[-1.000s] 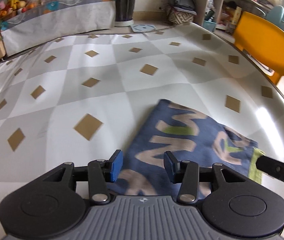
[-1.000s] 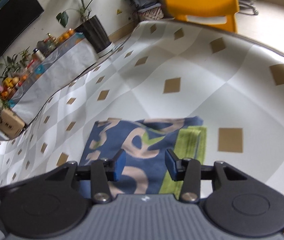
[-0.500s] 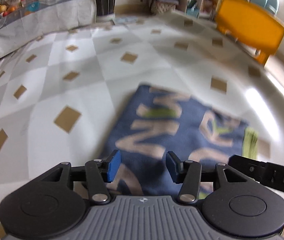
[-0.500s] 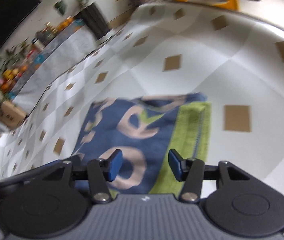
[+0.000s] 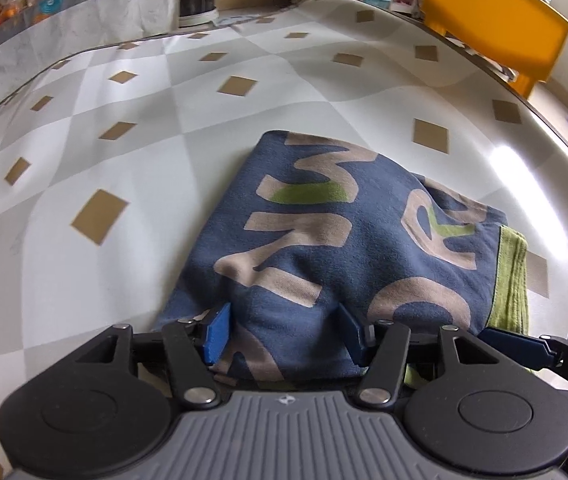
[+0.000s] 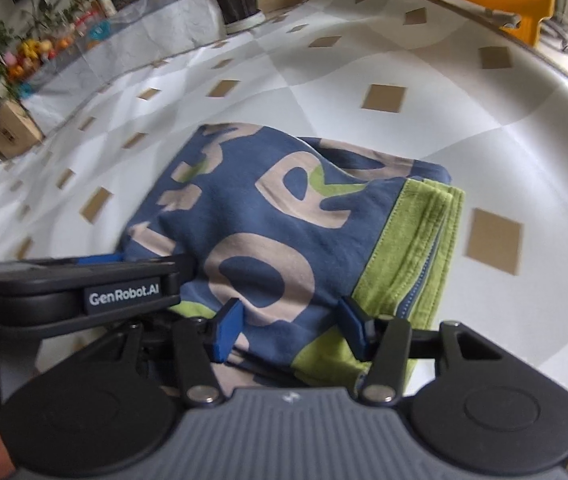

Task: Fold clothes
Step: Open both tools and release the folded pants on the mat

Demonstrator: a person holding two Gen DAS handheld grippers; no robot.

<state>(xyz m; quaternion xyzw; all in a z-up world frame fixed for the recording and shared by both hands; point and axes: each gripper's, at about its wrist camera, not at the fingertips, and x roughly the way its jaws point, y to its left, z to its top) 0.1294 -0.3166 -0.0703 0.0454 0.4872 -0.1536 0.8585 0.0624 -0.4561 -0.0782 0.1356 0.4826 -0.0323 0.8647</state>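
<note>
The left gripper [image 5: 284,332] is opening, the folded garment [image 5: 348,240] humped between its unpressed fingers; the right gripper [image 6: 290,330] stands parted over the near edge likewise; judged, pads dragging out could pull the fold loose; the right view shows stacked green hem layers [image 6: 416,248] beyond its right finger; the left view shows only a sliver.
</note>
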